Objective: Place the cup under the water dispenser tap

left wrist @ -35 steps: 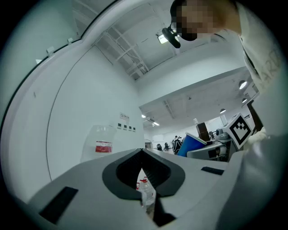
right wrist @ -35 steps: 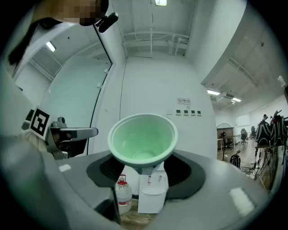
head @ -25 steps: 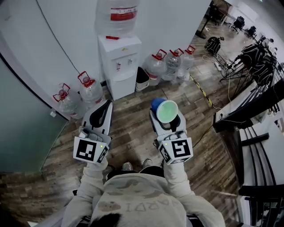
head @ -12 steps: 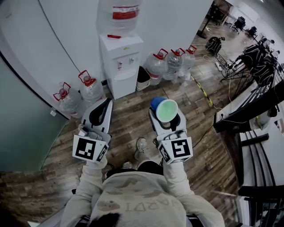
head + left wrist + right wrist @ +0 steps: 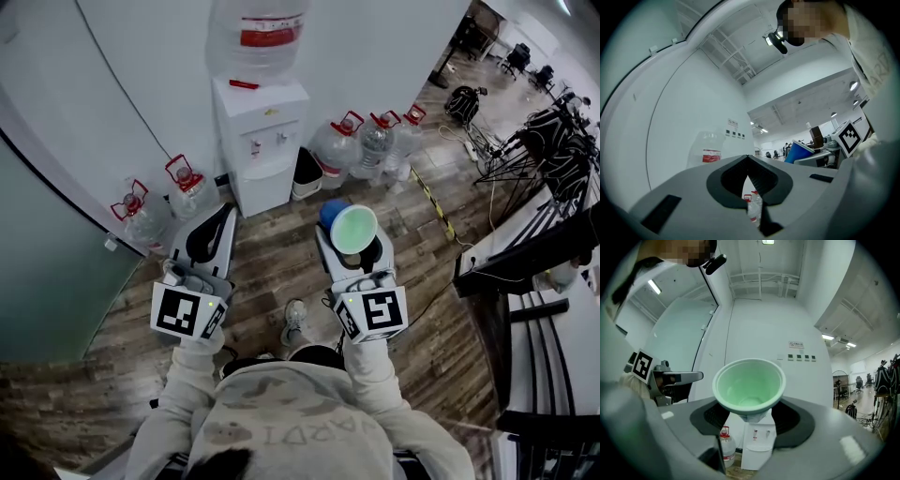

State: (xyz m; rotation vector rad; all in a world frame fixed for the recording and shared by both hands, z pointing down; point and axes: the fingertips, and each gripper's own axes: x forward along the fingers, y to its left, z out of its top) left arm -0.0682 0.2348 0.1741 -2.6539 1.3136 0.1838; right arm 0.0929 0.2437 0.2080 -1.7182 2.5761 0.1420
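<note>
Cup (image 5: 352,231) is clamped near its base in my right gripper (image 5: 353,253), well apart from the water dispenser (image 5: 262,141), in front of it and offset to its right. Its axis runs along the jaws, mouth toward me, base toward the dispenser. My left gripper (image 5: 212,236), closed and empty, is in front of the dispenser, offset left. Judgement: advance with a leftward correction, then upright the cup.

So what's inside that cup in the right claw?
Nothing: the cup looks empty, pale green down to its bottom. The right claw grips it low down, so its pads cover the sides of the base.
</note>
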